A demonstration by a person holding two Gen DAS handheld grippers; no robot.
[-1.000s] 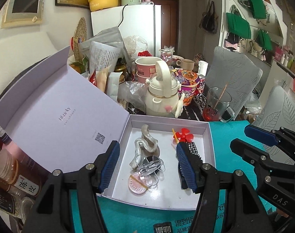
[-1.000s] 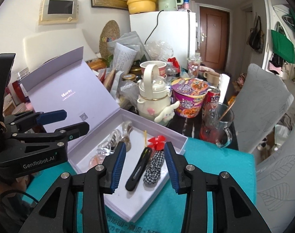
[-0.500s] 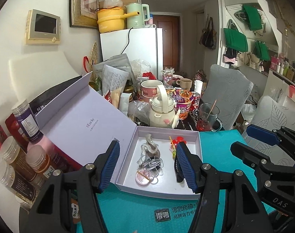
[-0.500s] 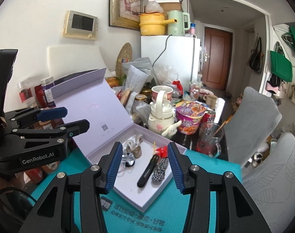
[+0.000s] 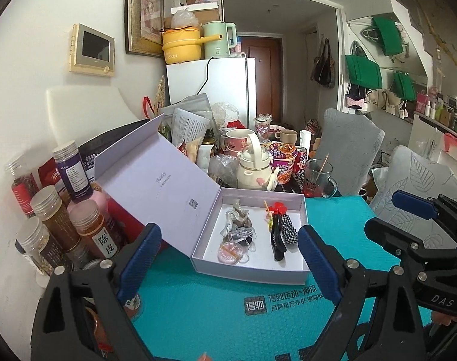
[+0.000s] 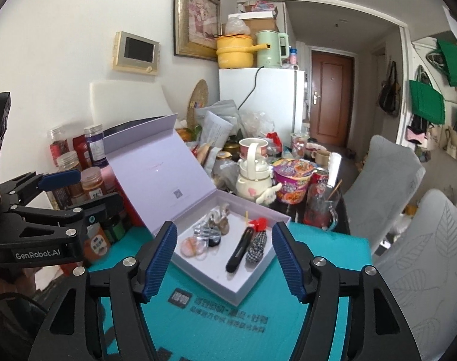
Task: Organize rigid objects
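Both tools are spread and carry nothing. The left tool [image 5: 228,258] has just been opening, and so has the right tool [image 6: 224,258]; no object lies between either pair of pads. Both hang over the teal mat [image 5: 228,310], just short of the box [image 5: 249,267].

The box stands open on the mat, lid [image 5: 156,186] tilted back toward the jars [image 5: 60,219]. Inside lie a black clip [image 5: 276,240], a checked clip [image 5: 288,230], a red flower pin [image 5: 278,207], a clear clip [image 5: 240,233], a beige claw clip [image 5: 237,212] and a pink disc [image 5: 230,251].

Judgement: the packing appears done, and the step in hand is most likely closing the lid.
- Approach the lid from its far edge, not its face.
- Steady the tray with the other tool so that it does not slide on the mat.
- Bring the lid over slowly; check that no clip stands above the rim.

View differences:
- The left wrist view shows the jar labels and the right tool from its side.
- The right wrist view shows the plush toy [image 6: 269,195] against the teapot [image 6: 254,177], the near right corner of the box, and the left tool from its side.
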